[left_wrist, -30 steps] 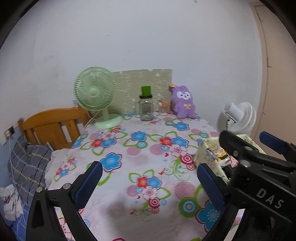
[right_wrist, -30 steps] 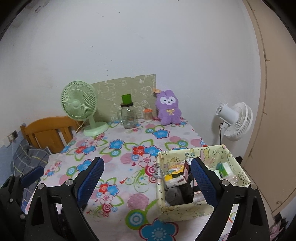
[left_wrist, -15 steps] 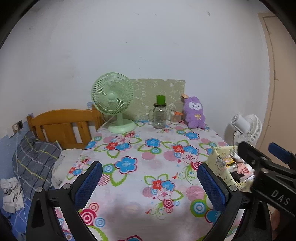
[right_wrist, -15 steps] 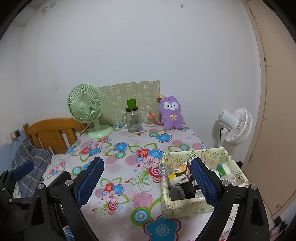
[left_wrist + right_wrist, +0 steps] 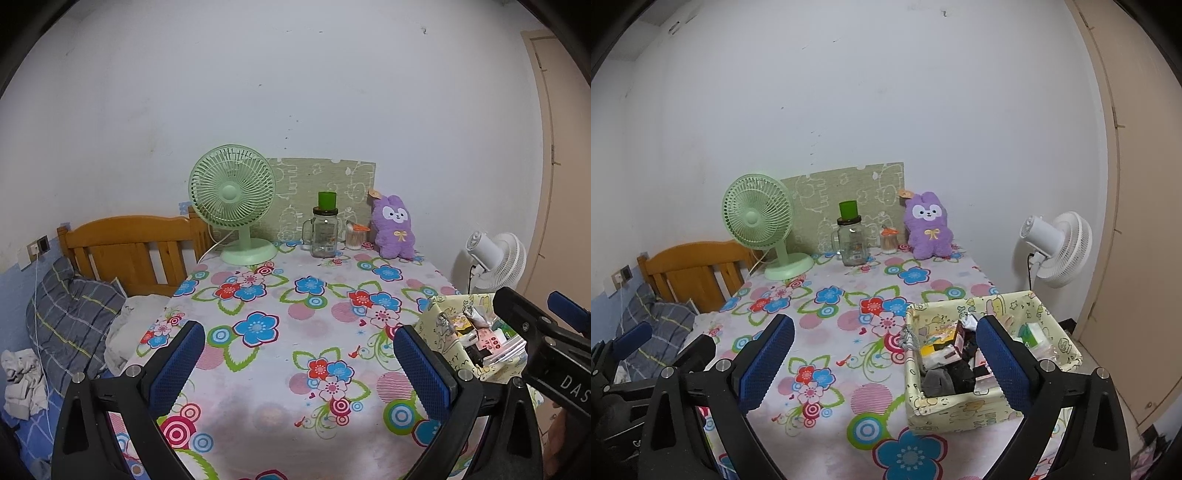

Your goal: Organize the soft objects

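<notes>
Fabric storage box [image 5: 979, 406], holding what look like dark socks and packets, on floral tablecloth [image 5: 831, 332] directly beneath right gripper [image 5: 884, 363], nearer than left gripper [image 5: 297, 363]; both spread wide, empty.

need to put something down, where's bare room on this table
The middle of the flowered table is bare, from the green fan forward to both open grippers. The back edge is crowded: glass jar, small cup, purple plush. The fabric box fills the near right.
</notes>
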Demonstrator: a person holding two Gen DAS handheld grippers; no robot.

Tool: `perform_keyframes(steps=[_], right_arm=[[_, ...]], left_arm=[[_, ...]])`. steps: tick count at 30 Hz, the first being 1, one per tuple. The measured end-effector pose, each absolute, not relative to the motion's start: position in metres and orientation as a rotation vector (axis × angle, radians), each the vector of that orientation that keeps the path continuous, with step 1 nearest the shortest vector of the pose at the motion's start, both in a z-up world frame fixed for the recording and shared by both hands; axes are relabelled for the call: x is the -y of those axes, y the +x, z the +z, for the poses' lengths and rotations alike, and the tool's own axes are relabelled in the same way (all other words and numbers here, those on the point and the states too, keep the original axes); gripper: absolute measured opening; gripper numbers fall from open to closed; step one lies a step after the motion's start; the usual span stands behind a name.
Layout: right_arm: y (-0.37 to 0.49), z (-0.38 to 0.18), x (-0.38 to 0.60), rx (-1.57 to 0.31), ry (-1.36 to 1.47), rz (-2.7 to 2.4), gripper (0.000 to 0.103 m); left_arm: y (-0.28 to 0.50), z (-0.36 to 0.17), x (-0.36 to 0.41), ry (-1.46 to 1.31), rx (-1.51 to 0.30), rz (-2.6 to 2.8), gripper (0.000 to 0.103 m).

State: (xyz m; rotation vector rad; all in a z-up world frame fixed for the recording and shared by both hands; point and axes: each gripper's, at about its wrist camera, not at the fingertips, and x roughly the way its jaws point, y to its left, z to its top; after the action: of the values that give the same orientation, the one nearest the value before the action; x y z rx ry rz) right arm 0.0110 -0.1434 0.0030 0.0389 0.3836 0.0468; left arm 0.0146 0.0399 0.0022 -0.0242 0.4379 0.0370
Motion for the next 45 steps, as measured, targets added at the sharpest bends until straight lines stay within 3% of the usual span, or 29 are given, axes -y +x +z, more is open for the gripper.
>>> perform_keyframes(steps=[45], right_arm=[[0.0149, -0.0011, 0.1473, -0.388, 0.029, 0.06, 0.101]], left_arm=[[0.0187, 0.0045, -0.0385, -0.037, -0.442, 0.057, 0.103]])
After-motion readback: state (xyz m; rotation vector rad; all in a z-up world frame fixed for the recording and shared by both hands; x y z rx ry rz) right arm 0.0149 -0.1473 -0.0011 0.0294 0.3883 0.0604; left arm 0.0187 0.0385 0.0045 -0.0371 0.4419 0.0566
